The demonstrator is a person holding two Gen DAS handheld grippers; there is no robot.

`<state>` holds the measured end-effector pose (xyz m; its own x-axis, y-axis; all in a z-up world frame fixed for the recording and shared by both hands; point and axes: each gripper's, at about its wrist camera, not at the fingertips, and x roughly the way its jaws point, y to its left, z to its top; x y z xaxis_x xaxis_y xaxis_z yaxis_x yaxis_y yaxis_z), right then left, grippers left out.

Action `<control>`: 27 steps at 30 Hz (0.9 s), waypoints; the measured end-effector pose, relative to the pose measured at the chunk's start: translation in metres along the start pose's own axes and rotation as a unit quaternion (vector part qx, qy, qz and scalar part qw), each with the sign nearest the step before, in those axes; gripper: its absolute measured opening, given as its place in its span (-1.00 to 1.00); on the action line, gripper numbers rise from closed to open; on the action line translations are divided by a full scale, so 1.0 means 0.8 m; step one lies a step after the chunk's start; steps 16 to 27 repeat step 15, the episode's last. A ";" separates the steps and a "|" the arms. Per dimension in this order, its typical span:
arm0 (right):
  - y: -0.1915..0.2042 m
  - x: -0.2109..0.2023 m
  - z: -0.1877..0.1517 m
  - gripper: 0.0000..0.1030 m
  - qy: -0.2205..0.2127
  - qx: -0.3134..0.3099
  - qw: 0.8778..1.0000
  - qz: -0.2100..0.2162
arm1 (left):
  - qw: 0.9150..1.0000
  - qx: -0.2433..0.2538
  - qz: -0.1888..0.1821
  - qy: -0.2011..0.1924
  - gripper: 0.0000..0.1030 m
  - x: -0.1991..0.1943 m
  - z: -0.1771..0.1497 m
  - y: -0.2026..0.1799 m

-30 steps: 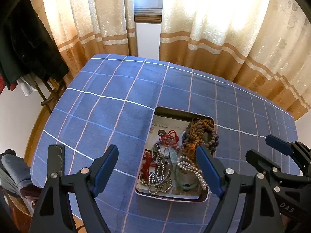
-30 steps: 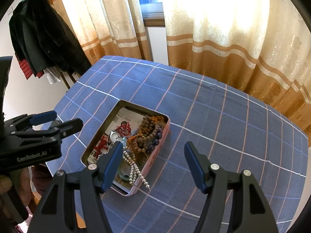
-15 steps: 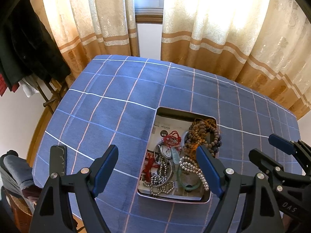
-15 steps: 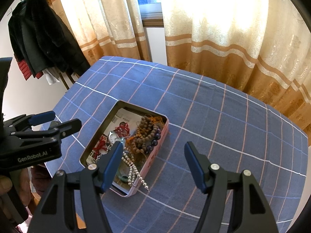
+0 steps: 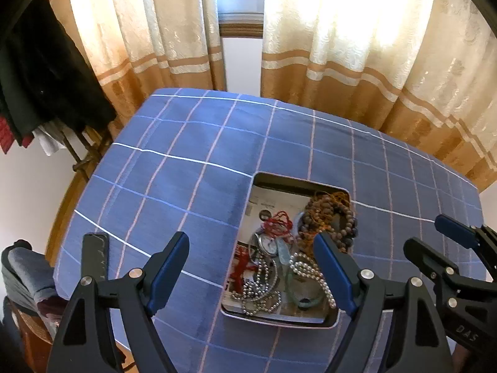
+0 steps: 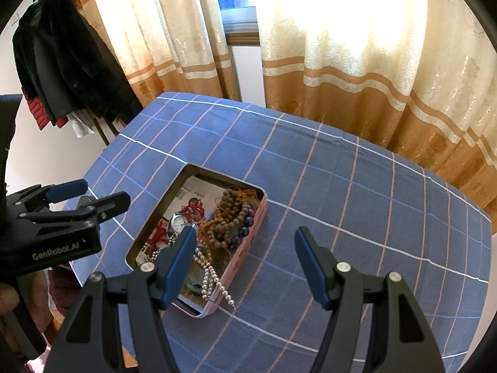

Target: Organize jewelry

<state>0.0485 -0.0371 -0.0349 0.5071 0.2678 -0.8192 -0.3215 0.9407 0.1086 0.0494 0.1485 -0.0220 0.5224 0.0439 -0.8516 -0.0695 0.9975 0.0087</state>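
Note:
An open rectangular tin (image 5: 296,183) (image 6: 248,244) sits on the blue checked tablecloth near its front edge. It holds tangled jewelry: a brown wooden bead strand (image 5: 334,214) (image 6: 231,211), a white pearl strand (image 5: 310,272) (image 6: 214,276) that hangs over the tin's rim, a silver bead chain (image 5: 257,292), a wristwatch (image 5: 268,244) (image 6: 178,222) and red cord pieces (image 5: 278,223). My left gripper (image 5: 251,267) is open and empty, hovering above the tin's left side. My right gripper (image 6: 243,259) is open and empty, above the tin's right rim.
The table (image 5: 192,168) stands in front of cream and tan curtains (image 5: 357,62). Dark coats (image 6: 62,59) hang at the left beyond the table edge. The right gripper shows at the right in the left wrist view (image 5: 447,248); the left one shows at the left in the right wrist view (image 6: 77,195).
Both cameras have pulled back and risen slightly, so the tin sits a little lower in view. Both grippers stay open and empty.

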 end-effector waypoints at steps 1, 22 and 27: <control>0.000 0.000 0.000 0.34 0.000 -0.001 1.000 0.000 | 1.000 0.002 0.000 -0.002 0.60 -0.001 0.000 -0.001; -0.006 0.004 -0.002 0.34 0.003 0.006 1.000 -0.002 | 1.000 0.017 0.001 -0.012 0.61 -0.002 0.001 -0.008; -0.006 0.004 -0.002 0.34 0.003 0.006 1.000 -0.002 | 1.000 0.017 0.001 -0.012 0.61 -0.002 0.001 -0.008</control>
